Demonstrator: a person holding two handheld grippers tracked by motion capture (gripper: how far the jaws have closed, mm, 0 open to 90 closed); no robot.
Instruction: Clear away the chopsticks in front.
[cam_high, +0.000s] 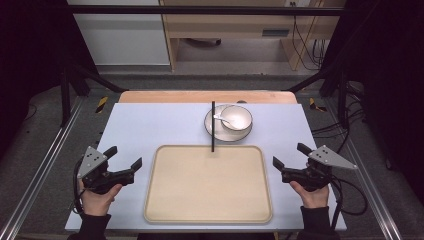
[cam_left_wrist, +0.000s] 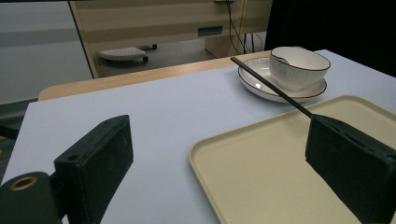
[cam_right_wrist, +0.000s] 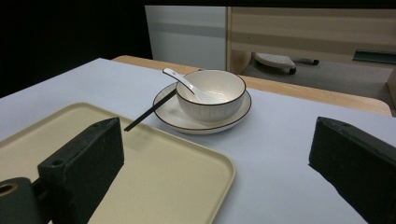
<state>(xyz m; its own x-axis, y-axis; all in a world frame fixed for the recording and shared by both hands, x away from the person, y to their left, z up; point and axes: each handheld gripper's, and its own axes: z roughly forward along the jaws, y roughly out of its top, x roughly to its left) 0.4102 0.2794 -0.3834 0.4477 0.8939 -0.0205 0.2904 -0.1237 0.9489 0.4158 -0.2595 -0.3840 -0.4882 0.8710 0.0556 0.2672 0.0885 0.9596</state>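
Both grippers, left gripper (cam_high: 123, 161) and right gripper (cam_high: 289, 156), flank the tray (cam_high: 165, 200) with jaws apart; gripping the chopstick (cam_high: 213, 125) likely needs a mid-shaft approach.

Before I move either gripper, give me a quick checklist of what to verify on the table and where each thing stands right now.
1. Left gripper open and holding nothing: ok.
2. Right gripper open and holding nothing: ok.
3. Tray bare of dishes: ok.
4. Bowl upright on the plate, spoon inside it: ok.
5. Chopstick lying stable: not ok, it bridges the plate rim and the tray edge.
6. One chopstick or a stacked pair: cannot tell.
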